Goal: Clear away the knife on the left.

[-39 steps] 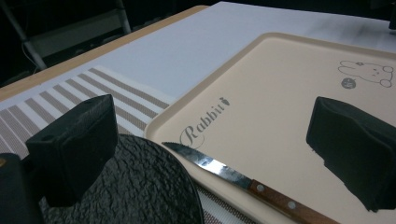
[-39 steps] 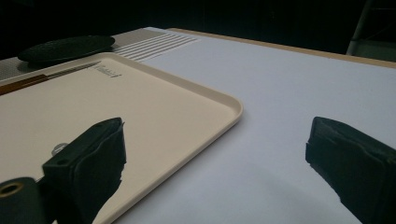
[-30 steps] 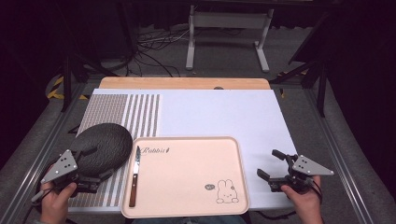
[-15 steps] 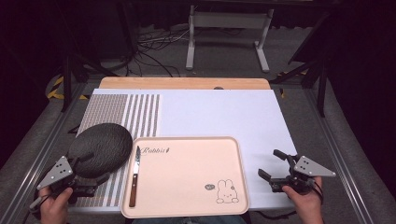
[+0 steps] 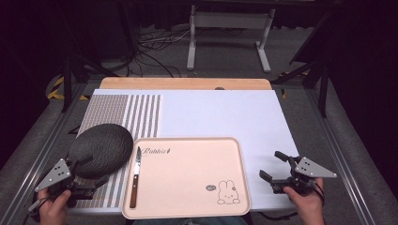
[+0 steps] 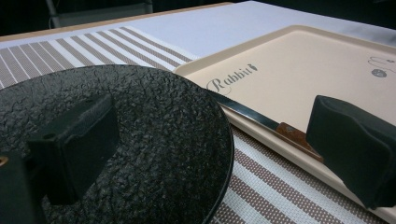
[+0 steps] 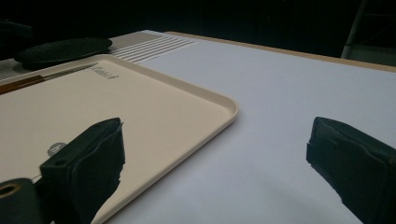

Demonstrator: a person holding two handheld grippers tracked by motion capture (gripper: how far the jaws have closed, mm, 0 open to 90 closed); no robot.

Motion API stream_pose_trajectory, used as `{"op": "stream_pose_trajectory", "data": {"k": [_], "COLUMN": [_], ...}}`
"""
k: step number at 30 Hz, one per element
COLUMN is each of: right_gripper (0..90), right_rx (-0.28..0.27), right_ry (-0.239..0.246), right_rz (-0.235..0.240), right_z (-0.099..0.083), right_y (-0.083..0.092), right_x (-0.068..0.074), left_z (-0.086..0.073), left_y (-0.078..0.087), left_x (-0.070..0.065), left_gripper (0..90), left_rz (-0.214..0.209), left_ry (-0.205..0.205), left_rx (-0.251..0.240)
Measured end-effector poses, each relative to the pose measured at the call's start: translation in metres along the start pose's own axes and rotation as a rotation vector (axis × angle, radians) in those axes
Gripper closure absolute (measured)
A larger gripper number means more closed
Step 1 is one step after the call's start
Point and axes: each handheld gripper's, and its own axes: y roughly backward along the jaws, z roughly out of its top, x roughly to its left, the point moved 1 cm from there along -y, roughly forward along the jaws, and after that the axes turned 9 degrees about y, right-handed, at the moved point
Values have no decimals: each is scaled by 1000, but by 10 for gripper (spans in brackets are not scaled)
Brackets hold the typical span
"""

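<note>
Left gripper [image 5: 87, 173]: jaws spread wide, straddling the dark plate [image 5: 101, 149] edge.
Right gripper [image 5: 274, 168]: jaws released, hovering beside the tray [image 5: 187, 180].
Knife [image 5: 135, 176]: lying in tray.

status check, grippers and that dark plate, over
Left gripper open at the dark plate. Right gripper open, empty. Knife on tray alongside.

High view: overhead from the near edge, facing forward and down on the tray [image 5: 187, 183]; left gripper view: low, close at the tray's [image 6: 299, 60] left edge, facing across it; right gripper view: low beside the tray's [image 7: 140, 102] right corner; tray shared by all.
</note>
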Motion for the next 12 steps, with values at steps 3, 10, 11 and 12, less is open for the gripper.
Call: {"op": "stream_pose_trajectory", "data": {"k": [3, 10, 11, 12], "right_gripper": [49, 49, 49, 49], "right_rx": [-4, -10, -11, -12], "right_ry": [-2, 2, 1, 0], "right_rz": [-4, -10, -13, -14], "right_z": [0, 0, 0, 0], "right_y": [1, 1, 1, 1], "right_x": [-1, -1, -1, -1], "left_z": [0, 2, 2, 2], "left_y": [0, -1, -1, -1], "left_x": [-1, -3, -3, -3], "left_gripper": [35, 33, 31, 30], "left_rz": [11, 23, 21, 21], "left_ry": [-4, -43, -40, -40], "left_rx": [-2, 4, 1, 1]}}
